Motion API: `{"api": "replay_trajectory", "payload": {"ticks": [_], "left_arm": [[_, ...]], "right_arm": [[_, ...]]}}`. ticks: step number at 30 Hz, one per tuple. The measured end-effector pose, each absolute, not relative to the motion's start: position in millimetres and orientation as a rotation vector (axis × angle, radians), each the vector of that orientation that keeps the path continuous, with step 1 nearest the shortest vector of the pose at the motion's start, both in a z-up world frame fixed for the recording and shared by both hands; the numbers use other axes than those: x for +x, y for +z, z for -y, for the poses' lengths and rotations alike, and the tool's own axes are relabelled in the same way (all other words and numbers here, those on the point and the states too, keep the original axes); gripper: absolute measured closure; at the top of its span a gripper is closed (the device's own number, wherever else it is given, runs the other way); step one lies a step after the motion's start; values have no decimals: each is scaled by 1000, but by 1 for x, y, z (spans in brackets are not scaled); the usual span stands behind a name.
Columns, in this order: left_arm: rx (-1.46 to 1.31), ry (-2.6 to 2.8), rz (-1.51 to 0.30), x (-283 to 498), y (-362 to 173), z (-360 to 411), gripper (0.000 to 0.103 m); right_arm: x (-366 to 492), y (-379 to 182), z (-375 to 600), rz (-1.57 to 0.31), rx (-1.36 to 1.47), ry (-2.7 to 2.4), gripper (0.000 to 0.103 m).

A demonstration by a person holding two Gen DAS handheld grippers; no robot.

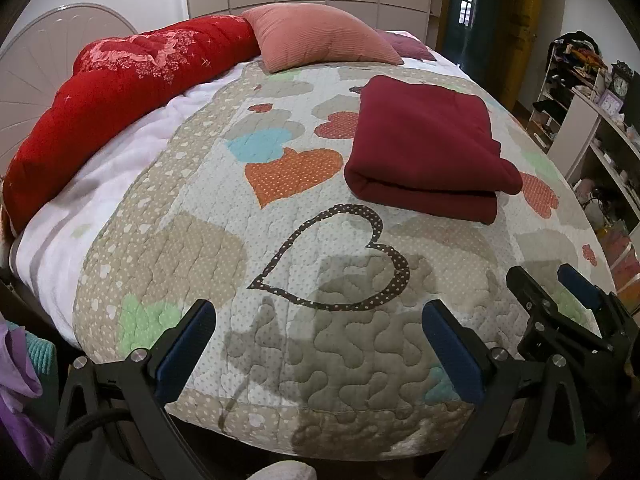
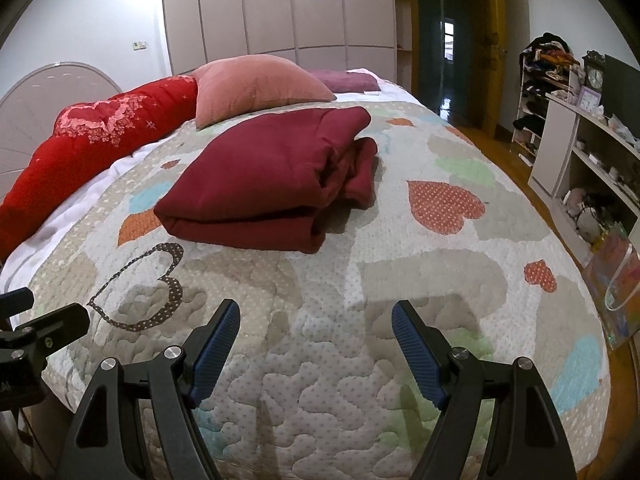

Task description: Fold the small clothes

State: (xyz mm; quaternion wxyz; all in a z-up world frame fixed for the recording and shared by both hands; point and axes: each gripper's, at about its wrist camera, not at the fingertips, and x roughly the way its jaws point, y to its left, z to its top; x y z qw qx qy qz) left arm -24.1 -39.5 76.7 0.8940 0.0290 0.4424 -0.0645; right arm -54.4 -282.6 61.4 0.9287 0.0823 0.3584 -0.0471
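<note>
The garment (image 1: 428,148) lies folded on the bed (image 1: 280,360), seemingly finished; left tool (image 1: 320,348) and right tool (image 2: 316,348) are spread, empty.

Folded maroon garment (image 1: 428,148) on quilt (image 1: 280,240) (left gripper (image 1: 316,344) agape).

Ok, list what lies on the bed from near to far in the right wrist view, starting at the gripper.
right gripper with jaws open → dotted heart outline on the quilt → folded dark red garment → pink cushion → purple cushion at the far edge.
</note>
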Motion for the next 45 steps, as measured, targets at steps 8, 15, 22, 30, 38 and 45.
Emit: {"api": "replay_trajectory", "payload": {"ticks": [8, 15, 22, 30, 38, 45], "left_arm": [[50, -138, -928, -23, 74, 38, 0], [39, -153, -941, -24, 73, 40, 0], [27, -165, -949, -24, 72, 40, 0], [20, -170, -958, -23, 71, 41, 0], [14, -174, -963, -23, 69, 41, 0], [16, -174, -967, -23, 68, 41, 0]], "right_arm": [[-53, 60, 279, -745, 161, -90, 21], [-53, 58, 278, -748, 160, -88, 21], [-54, 58, 279, -751, 168, -92, 21], [-54, 58, 279, -750, 168, -90, 21], [-53, 58, 278, -751, 163, -85, 21], [-52, 55, 277, -759, 162, -85, 21]]}}
